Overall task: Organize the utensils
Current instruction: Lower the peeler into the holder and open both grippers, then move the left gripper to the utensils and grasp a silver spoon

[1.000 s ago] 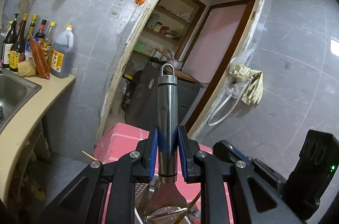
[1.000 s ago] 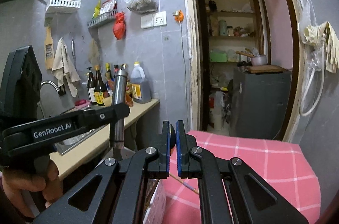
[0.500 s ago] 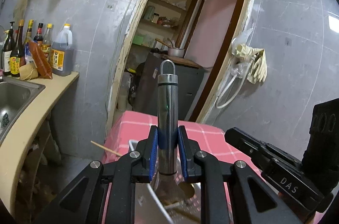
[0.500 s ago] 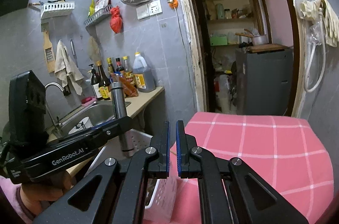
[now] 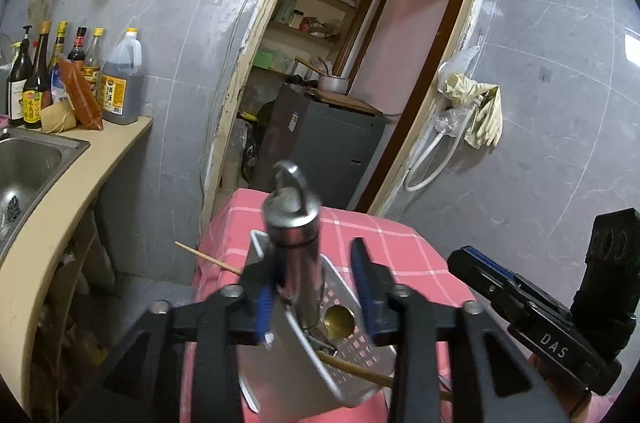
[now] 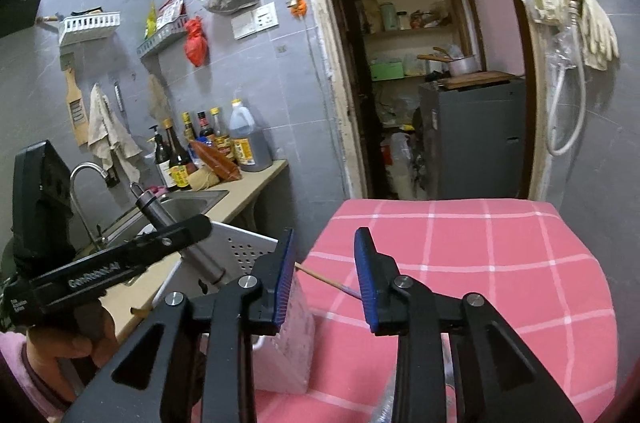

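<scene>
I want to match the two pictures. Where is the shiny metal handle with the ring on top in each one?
Left wrist view: the shiny metal handle with the ring on top is in the middle, low, standing in the white perforated plastic basket.
Right wrist view: it is at the left, leaning over the same basket.
Shared landmark: the pink checked tablecloth.

both grippers, left gripper (image 5: 316, 289) and right gripper (image 6: 325, 277), jaws just parted, angled slightly downward
</scene>
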Available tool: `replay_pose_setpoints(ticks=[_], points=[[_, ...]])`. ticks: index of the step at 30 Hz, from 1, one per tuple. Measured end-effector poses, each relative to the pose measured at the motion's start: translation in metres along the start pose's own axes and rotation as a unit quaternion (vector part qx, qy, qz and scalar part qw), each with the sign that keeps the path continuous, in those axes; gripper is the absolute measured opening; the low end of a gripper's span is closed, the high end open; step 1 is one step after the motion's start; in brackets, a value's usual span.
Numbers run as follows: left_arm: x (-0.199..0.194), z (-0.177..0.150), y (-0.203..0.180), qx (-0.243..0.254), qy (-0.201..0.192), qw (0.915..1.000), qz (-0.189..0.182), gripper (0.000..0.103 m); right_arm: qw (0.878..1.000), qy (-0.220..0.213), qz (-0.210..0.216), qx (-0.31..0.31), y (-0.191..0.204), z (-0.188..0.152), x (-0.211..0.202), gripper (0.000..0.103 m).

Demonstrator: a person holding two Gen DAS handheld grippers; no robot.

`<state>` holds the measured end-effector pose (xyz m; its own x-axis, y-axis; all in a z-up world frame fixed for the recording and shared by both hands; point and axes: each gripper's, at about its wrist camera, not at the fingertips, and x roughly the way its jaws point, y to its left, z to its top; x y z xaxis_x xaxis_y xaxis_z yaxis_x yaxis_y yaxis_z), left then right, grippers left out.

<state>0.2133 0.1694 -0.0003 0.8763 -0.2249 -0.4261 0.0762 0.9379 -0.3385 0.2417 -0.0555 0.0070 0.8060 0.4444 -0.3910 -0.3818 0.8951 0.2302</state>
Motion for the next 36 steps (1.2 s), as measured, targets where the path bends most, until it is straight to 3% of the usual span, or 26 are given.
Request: replay_pose_setpoints(ticks=[8, 19, 23, 27, 29, 36], points=[[-0.019, 0.001, -0.022, 0.036, -0.015, 0.9989, 0.025, 0.069, 0.999, -0.020, -0.035, 0.019, -0.019, 0.004, -0.034, 0.058], [-0.049, -0.008, -0.058, 0.073, -0.048, 0.9938, 0.069, 0.097, 0.995, -0.048, -0.083, 0.017, -0.041, 0.007, -0.081, 0.080], [-0.060, -0.017, -0.073, 0.082, -0.060, 0.9907, 0.090, 0.102, 0.994, -0.053, -0.093, 0.006, -0.049, 0.003, -0.098, 0.090], [-0.073, -0.032, -0.087, 0.083, -0.073, 0.9882, 0.106, 0.102, 0.994, -0.047, -0.100, -0.007, -0.059, -0.003, -0.110, 0.092], [-0.077, -0.038, -0.094, 0.085, -0.078, 0.9864, 0.117, 0.102, 0.994, -0.042, -0.102, -0.012, -0.064, -0.004, -0.114, 0.099], [-0.086, -0.062, -0.118, 0.085, -0.084, 0.9829, 0.140, 0.102, 0.995, -0.024, -0.092, -0.022, -0.085, -0.012, -0.122, 0.100]])
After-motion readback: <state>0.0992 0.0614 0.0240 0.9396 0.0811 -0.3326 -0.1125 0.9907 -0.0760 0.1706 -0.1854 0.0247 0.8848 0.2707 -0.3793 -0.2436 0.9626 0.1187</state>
